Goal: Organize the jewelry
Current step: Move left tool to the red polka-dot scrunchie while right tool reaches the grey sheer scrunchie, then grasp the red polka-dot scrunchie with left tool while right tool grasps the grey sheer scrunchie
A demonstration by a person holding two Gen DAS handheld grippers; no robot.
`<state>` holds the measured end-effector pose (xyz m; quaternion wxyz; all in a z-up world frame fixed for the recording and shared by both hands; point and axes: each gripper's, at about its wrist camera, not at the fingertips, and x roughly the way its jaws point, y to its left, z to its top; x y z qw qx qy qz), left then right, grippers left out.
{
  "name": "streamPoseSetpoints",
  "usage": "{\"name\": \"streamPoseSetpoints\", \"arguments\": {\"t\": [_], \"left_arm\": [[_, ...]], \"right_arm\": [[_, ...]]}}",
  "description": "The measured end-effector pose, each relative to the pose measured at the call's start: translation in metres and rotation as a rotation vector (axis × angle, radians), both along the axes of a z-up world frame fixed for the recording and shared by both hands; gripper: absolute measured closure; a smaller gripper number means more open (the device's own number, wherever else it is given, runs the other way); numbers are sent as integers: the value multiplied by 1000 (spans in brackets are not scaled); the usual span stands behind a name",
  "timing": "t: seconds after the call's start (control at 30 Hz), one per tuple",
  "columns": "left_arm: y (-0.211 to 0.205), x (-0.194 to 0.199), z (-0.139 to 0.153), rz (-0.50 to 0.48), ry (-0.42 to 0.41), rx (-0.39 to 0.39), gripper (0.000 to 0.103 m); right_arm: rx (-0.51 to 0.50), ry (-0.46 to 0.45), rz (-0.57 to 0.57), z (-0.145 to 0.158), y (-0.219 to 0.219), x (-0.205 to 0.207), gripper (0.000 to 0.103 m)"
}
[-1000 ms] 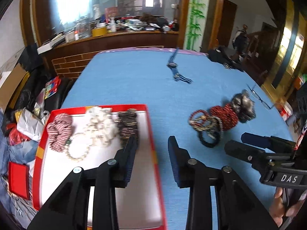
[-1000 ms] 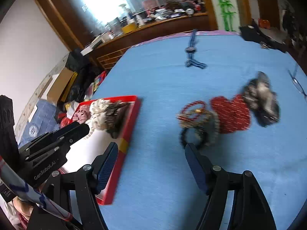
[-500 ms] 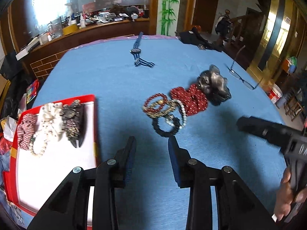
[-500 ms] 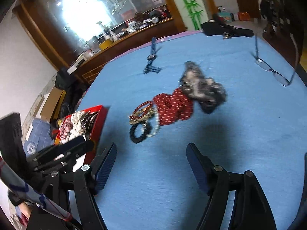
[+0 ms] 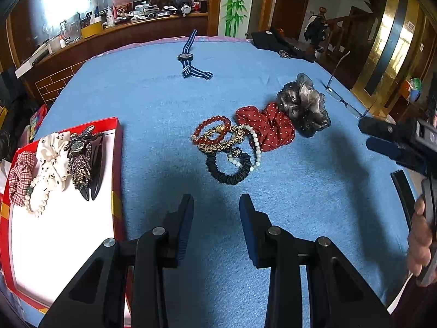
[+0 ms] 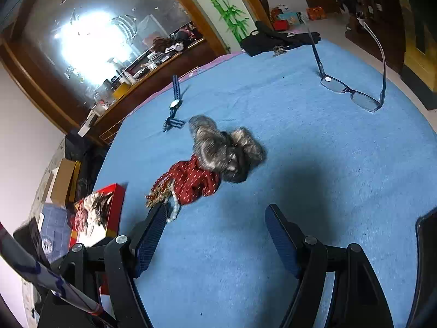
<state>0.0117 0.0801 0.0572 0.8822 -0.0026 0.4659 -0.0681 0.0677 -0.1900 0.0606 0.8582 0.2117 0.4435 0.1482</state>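
your left tongs (image 5: 216,205) hang over the blue surface (image 5: 153,104) with the jaws narrowly apart and nothing between them, pointed toward the tangle of bracelets (image 5: 218,136) and the black scrunchie (image 5: 229,170). your right tongs (image 6: 215,218) stand wide and empty near the red dotted scrunchie (image 6: 191,181) and grey scrunchie (image 6: 224,147). the red tray (image 5: 117,164) at the left holds sorted pieces.

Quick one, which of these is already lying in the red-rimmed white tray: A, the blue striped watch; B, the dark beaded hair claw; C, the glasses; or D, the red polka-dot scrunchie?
B: the dark beaded hair claw lies inside the red-rimmed white tray, beside a white scrunchie; the other three sit out on the blue tablecloth.
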Motion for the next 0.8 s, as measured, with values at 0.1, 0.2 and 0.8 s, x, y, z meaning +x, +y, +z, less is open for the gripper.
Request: {"name": "streamPoseSetpoints", "arguments": {"t": [0.1,0.2,0.8], "left_arm": [[-3,4,-3,-12,6,-3,70],[-5,8,-3,-18,10,-13,70],[-34,92,-13,-4,62,-103,66]], "right_arm": [[-2,1,-4,1,2,9,24],[-9,-4,-2,6,9,22,24],[-205,-16,14,-20,30,78,85]]}}
